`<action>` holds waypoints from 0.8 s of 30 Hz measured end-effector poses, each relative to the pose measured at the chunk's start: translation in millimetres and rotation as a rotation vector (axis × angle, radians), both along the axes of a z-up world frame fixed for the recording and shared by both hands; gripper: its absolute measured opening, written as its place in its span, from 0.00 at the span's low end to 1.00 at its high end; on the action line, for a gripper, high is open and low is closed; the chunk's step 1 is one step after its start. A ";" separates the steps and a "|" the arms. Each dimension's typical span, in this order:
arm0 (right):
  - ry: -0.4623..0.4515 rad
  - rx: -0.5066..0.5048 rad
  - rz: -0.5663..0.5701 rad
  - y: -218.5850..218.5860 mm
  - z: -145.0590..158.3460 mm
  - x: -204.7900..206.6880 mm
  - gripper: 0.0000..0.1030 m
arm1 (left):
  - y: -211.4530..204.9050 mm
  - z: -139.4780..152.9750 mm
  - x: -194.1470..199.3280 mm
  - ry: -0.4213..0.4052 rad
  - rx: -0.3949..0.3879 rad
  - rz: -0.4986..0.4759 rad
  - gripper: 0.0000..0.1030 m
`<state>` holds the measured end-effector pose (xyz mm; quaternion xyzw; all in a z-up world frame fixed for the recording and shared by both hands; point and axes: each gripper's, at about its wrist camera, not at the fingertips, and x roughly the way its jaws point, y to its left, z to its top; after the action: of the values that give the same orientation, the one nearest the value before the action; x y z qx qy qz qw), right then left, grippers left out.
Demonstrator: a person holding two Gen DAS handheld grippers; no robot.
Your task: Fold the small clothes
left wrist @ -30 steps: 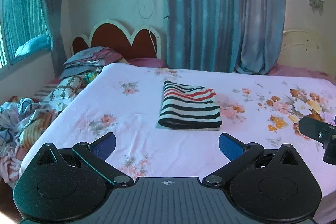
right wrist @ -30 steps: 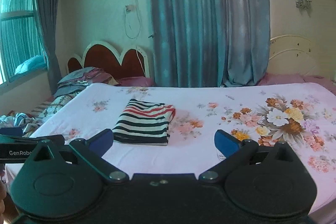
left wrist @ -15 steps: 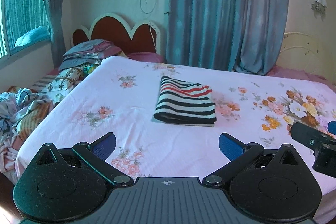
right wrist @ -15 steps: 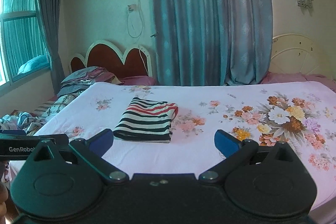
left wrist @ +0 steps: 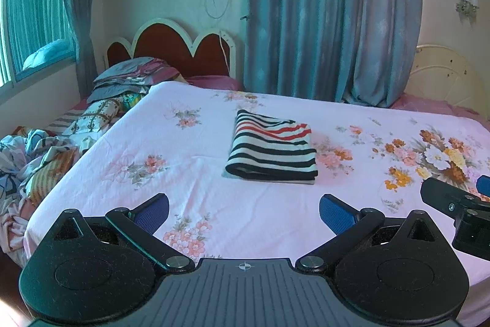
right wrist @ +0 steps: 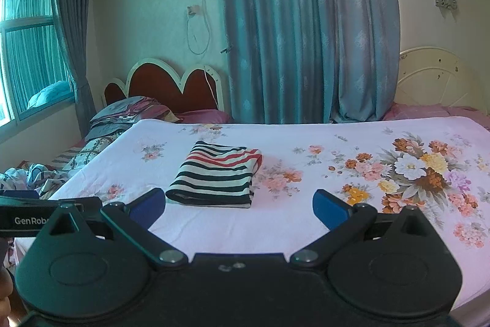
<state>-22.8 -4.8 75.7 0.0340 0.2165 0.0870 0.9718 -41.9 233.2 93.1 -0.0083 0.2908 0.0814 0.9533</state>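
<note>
A folded striped garment [left wrist: 272,147], black, white and red, lies flat in the middle of the pink floral bed [left wrist: 183,173]. It also shows in the right wrist view [right wrist: 216,173]. My left gripper [left wrist: 244,212] is open and empty, held above the bed's near edge, well short of the garment. My right gripper [right wrist: 239,207] is open and empty too, at the near edge, to the right of the left one. The right gripper's body shows at the right edge of the left wrist view [left wrist: 459,204].
A pile of crumpled clothes and bedding [left wrist: 36,161] lies left of the bed. Stacked pillows [left wrist: 131,75] sit by the red headboard [left wrist: 177,48]. Blue curtains [left wrist: 330,20] hang behind. A second white headboard [right wrist: 441,78] stands at the far right.
Both grippers have drawn back from the bed and risen a little, so the folded garment looks smaller and farther. The jaws stayed open. The garment has not moved.
</note>
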 end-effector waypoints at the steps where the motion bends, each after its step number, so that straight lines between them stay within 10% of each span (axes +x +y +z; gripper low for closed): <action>1: 0.001 0.001 0.000 0.0 0.0 0.1 0.99 | 0.2 -0.4 0.8 0.002 -0.001 0.001 1.00; 24: 0.012 0.003 0.003 4.4 -8.5 3.4 0.99 | 2.6 -2.8 9.6 0.016 -0.002 0.005 1.00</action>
<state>-19.5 -0.3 67.3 0.0358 0.2222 0.0889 0.9703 -32.3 235.8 90.4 -0.0093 0.2986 0.0835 0.9507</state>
